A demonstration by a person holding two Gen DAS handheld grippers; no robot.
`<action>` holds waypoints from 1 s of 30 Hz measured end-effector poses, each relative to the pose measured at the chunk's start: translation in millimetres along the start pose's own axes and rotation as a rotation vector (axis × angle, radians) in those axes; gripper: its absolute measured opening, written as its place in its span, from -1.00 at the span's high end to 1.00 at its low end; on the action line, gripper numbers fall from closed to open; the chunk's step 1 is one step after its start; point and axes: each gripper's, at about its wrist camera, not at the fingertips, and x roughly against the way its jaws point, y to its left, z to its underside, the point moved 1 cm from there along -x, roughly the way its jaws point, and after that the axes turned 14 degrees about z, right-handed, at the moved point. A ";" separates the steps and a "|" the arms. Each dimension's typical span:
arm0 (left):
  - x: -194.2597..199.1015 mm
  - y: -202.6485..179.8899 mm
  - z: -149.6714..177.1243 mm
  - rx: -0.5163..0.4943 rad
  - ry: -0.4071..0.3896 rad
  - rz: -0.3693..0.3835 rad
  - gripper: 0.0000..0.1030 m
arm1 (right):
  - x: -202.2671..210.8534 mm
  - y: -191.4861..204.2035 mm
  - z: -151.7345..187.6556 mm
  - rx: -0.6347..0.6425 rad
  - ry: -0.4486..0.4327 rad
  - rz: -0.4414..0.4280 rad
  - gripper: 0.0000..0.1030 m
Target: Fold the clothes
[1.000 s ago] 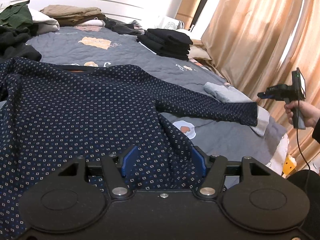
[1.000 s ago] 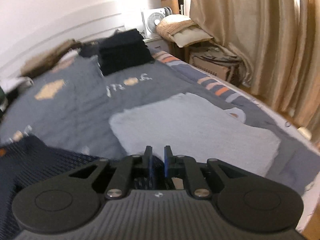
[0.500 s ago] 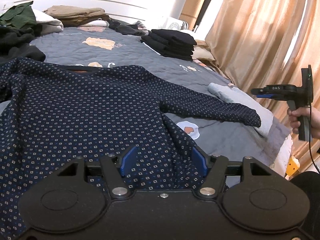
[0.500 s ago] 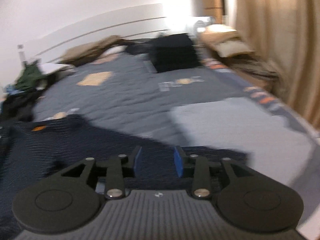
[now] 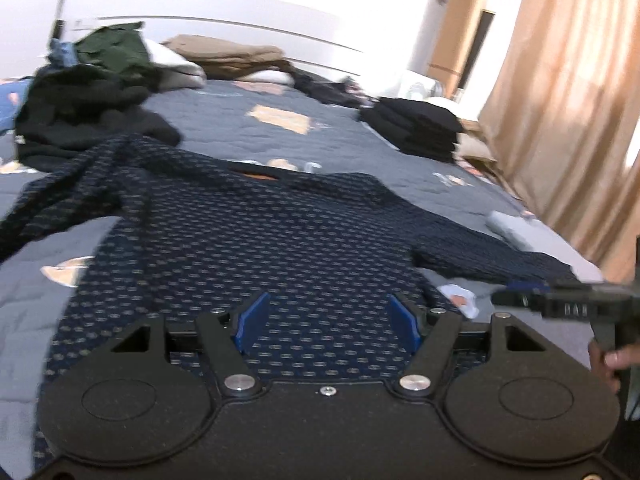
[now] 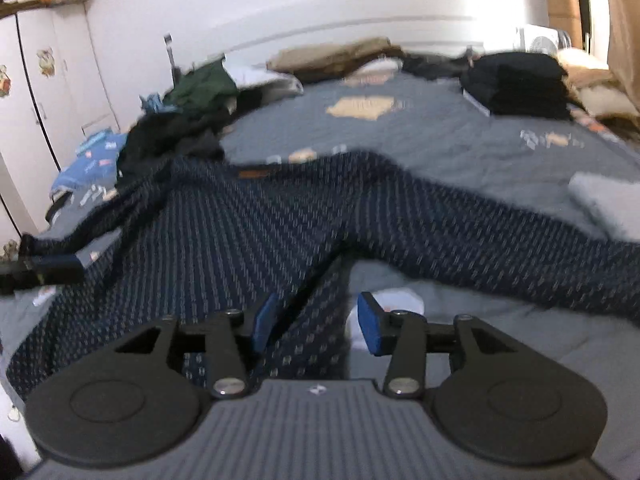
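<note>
A navy shirt with small light squares (image 5: 256,248) lies spread flat on the grey quilted bed, collar toward the headboard, one sleeve stretched to the right (image 5: 492,260). It also shows in the right wrist view (image 6: 248,240). My left gripper (image 5: 327,320) is open and empty, low over the shirt's lower body. My right gripper (image 6: 316,322) is open and empty over the shirt's right side hem below the armpit. The right gripper also shows at the right edge of the left wrist view (image 5: 560,304). The left gripper's tip shows at the left edge of the right wrist view (image 6: 44,268).
A stack of folded black clothes (image 5: 416,128) sits at the bed's far right. A heap of dark and green clothes (image 5: 92,92) lies at the far left. Folded tan items (image 5: 228,54) lie by the headboard. A pale folded cloth (image 6: 604,200) lies near the sleeve. Curtains (image 5: 568,80) hang at right.
My right gripper has opened, let go of the sleeve cuff, and swung left and down over the shirt's side hem. My left gripper stays open and has shifted slightly over the shirt.
</note>
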 end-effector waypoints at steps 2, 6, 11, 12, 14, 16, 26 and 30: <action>4.8 4.5 -0.7 -0.004 -0.002 -0.037 -0.26 | -4.8 0.7 5.2 -0.005 0.031 0.006 0.12; 22.7 23.2 3.8 0.000 -0.002 -0.114 -0.27 | -1.2 -4.6 19.0 -0.041 0.068 -0.010 0.12; 45.4 49.2 8.1 0.047 -0.003 -0.198 -0.27 | 2.9 -8.7 41.7 -0.068 0.115 -0.005 0.11; 50.0 54.1 8.9 0.055 -0.003 -0.214 -0.27 | 3.4 -8.6 45.1 -0.077 0.132 -0.015 0.11; 59.7 62.7 10.9 0.070 -0.004 -0.246 -0.28 | 5.9 -7.1 51.0 -0.079 0.157 -0.027 0.11; 71.1 72.3 13.8 0.093 -0.004 -0.283 -0.28 | 10.3 -4.4 56.5 -0.060 0.161 -0.022 0.11; 117.8 110.8 42.3 0.204 0.043 -0.367 -0.28 | 23.5 -2.9 83.5 -0.080 0.247 -0.010 0.10; 141.5 124.1 57.1 0.244 0.060 -0.353 -0.28 | 29.2 -7.0 89.9 -0.096 0.266 -0.015 0.10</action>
